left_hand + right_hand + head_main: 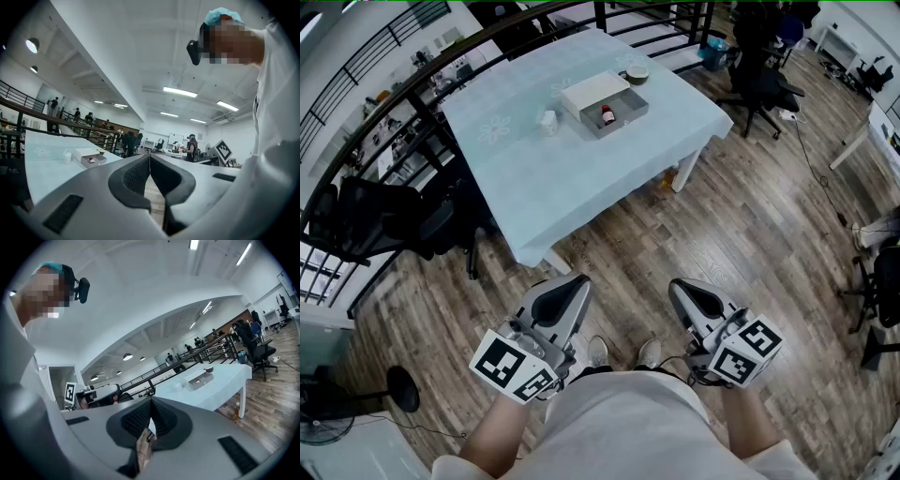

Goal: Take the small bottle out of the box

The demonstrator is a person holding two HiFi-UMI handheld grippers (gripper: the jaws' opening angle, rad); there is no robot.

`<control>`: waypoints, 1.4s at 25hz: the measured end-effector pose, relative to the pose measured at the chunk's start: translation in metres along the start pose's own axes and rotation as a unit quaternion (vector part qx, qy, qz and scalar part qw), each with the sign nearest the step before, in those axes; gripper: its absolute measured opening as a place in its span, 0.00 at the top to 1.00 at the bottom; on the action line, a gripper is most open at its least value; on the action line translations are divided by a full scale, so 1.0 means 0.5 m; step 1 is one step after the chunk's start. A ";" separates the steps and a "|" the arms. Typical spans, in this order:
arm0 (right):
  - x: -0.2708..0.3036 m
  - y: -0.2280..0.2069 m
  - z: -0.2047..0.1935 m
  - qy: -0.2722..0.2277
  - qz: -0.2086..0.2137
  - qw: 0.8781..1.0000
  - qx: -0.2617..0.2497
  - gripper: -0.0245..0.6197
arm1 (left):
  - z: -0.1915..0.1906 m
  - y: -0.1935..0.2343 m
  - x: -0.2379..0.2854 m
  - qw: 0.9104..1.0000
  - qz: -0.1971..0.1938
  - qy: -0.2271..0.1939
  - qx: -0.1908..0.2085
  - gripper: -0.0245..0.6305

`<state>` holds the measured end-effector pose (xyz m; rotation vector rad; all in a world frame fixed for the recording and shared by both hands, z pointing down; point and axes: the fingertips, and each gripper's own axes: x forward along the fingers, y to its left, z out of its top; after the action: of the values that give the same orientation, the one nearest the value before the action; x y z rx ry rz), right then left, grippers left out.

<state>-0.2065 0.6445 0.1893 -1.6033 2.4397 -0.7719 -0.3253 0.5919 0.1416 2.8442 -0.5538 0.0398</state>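
Our left gripper (574, 283) and right gripper (682, 287) sit low by our waist, well short of the table (581, 187). Each has its jaws pressed together with nothing between them. On the table's far half, the red-capped small bottle (607, 116) stands inside the open box (630, 103).

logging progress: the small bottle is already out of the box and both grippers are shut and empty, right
Not out: the head view shows the small bottle inside the box. The left gripper and right gripper are shut and empty.
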 end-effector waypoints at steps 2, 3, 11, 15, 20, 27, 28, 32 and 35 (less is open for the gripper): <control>-0.001 -0.005 0.001 0.000 0.000 1.000 0.000 0.93 | -0.001 -0.001 0.006 1.000 0.000 0.000 0.000 0.93; -0.001 -0.008 0.002 0.000 0.001 1.000 0.000 0.93 | -0.002 -0.002 0.010 1.000 0.000 0.001 0.000 0.93; -0.015 -0.050 0.005 -0.002 0.004 1.000 0.021 0.93 | -0.022 -0.023 0.042 1.000 0.007 0.010 -0.001 0.93; -0.047 -0.069 0.011 -0.002 0.008 1.000 0.020 0.93 | -0.026 -0.052 0.059 1.000 0.013 0.008 0.002 0.93; -0.097 -0.102 0.015 0.004 0.012 1.000 0.014 0.93 | -0.031 -0.090 0.085 1.000 0.024 0.004 0.007 0.93; -0.156 -0.148 0.012 0.011 0.016 1.000 0.010 0.93 | -0.034 -0.124 0.119 0.999 0.037 -0.004 0.012 0.93; -0.161 -0.155 0.014 0.011 0.016 1.000 0.010 0.93 | -0.034 -0.127 0.126 0.999 0.037 -0.004 0.013 0.93; -0.174 -0.185 0.019 0.011 0.013 1.000 0.011 0.93 | -0.035 -0.135 0.153 0.999 0.037 -0.005 0.016 0.93; -0.177 -0.201 0.024 0.008 0.010 1.000 0.013 0.93 | -0.035 -0.139 0.167 0.999 0.036 -0.003 0.016 0.93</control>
<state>-0.0813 0.6877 0.2113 -1.5659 2.4418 -0.8130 -0.2217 0.6283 0.1485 2.8554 -0.6634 0.0524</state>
